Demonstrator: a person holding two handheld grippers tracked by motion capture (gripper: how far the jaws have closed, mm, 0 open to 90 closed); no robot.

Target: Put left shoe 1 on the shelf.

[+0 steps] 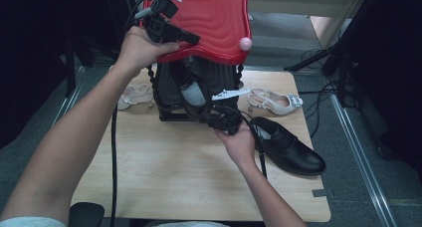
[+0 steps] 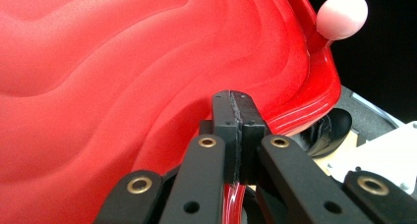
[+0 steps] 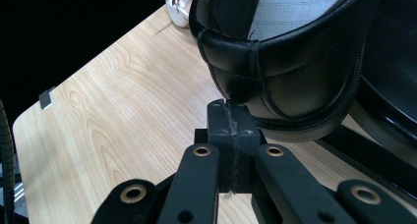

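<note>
A red wavy lid (image 1: 214,18) with a pink knob (image 1: 245,43) stands raised over a black rack (image 1: 171,115) on the wooden table (image 1: 164,172). My left gripper (image 1: 186,37) is shut on the lid's front rim; in the left gripper view its jaws (image 2: 235,95) meet on the red edge (image 2: 235,194). My right gripper (image 1: 219,118) is shut at the rack's base with nothing between its jaws. In the right gripper view its tips (image 3: 230,106) sit just under the heel of a black shoe (image 3: 285,76) in the rack. A second black shoe (image 1: 291,150) lies on the table beside my right hand.
One white sandal (image 1: 276,102) lies at the table's back right and another (image 1: 133,95) left of the rack. The left gripper's cable (image 1: 114,152) hangs across the table's left side. Stands and cables (image 1: 333,62) crowd the floor at the right.
</note>
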